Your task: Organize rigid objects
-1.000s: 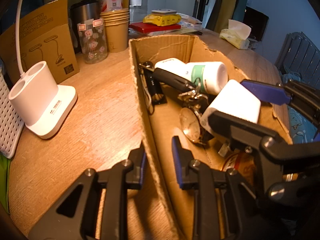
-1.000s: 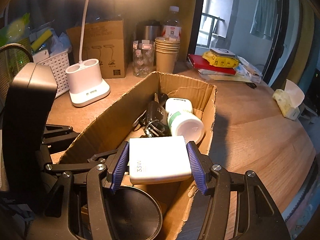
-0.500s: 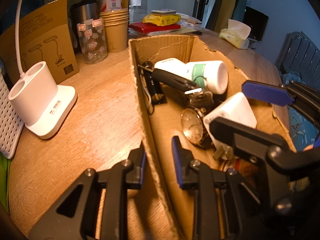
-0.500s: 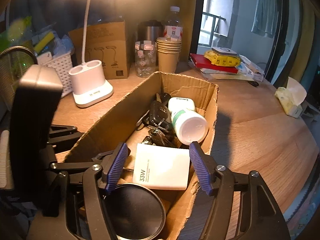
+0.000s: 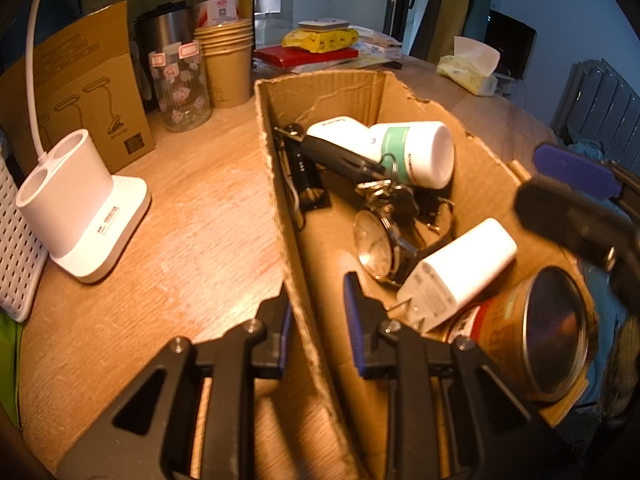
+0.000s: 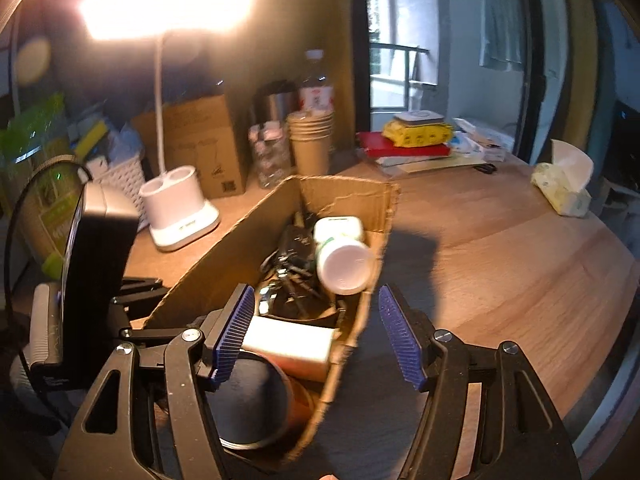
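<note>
An open cardboard box point(image 5: 276, 184) lies on the wooden table. In it are a white charger point(image 5: 460, 272), a wristwatch point(image 5: 376, 244), keys, a black flashlight point(image 5: 304, 176), a white bottle point(image 5: 416, 152) and a tin can point(image 5: 532, 328). My left gripper point(image 5: 316, 320) is shut on the box's near left wall. My right gripper point(image 6: 316, 336) is open and empty, raised above the box's near end, with the charger point(image 6: 288, 340) and can point(image 6: 248, 404) below it. The right gripper's finger also shows in the left wrist view point(image 5: 576, 168).
A white lamp base point(image 5: 80, 208) stands left of the box, with a white basket point(image 5: 16, 248) at the far left. A brown carton point(image 5: 80, 92), a glass jar point(image 5: 180, 84), paper cups point(image 5: 228, 64) and books stand behind. A tissue pack point(image 6: 564, 184) lies at the far right.
My right gripper opened and let the white charger drop into the box, then drew back and up. The left gripper has stayed on the box wall.
</note>
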Available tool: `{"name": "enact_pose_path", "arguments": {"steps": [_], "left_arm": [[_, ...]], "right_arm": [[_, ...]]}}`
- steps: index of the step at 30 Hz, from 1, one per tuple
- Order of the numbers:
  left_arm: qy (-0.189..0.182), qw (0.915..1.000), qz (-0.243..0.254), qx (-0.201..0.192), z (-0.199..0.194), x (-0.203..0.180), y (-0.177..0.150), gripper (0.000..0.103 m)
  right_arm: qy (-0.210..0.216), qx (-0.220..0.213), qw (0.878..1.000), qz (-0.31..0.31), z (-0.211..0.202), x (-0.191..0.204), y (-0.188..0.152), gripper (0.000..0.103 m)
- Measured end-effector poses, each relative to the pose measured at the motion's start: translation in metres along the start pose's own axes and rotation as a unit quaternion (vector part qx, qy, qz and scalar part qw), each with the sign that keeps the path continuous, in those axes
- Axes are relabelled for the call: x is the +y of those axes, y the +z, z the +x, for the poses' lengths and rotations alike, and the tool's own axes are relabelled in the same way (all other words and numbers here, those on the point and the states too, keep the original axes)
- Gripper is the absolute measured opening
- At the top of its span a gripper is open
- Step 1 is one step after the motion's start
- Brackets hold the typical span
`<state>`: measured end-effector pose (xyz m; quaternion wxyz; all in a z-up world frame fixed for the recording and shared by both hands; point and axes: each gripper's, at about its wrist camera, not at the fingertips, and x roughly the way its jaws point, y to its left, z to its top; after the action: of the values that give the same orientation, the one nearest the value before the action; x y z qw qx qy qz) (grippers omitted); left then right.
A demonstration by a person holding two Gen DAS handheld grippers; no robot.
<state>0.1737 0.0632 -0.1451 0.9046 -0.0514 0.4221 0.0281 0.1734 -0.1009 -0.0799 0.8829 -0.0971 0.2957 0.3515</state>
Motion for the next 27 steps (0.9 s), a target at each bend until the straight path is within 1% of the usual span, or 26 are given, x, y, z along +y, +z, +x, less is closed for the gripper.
{"name": "enact_pose_path", "arguments": {"steps": [6, 11, 27], "left_arm": [[0.001, 1.0, 0.0, 0.001, 0.006, -0.008, 0.006, 0.023], [0.004, 1.0, 0.004, 0.007, 0.014, -0.02, 0.015, 0.023], [-0.001, 0.9992, 0.03, 0.026, 0.06, -0.062, 0.065, 0.023]], "right_arm": [[-0.013, -0.003, 0.999, 0.03, -0.004, -0.033, -0.004, 0.068], [-0.019, -0.005, 0.999, 0.042, -0.003, -0.054, -0.007, 0.068], [-0.029, -0.003, 0.996, 0.082, 0.017, -0.115, -0.003, 0.068]]}}
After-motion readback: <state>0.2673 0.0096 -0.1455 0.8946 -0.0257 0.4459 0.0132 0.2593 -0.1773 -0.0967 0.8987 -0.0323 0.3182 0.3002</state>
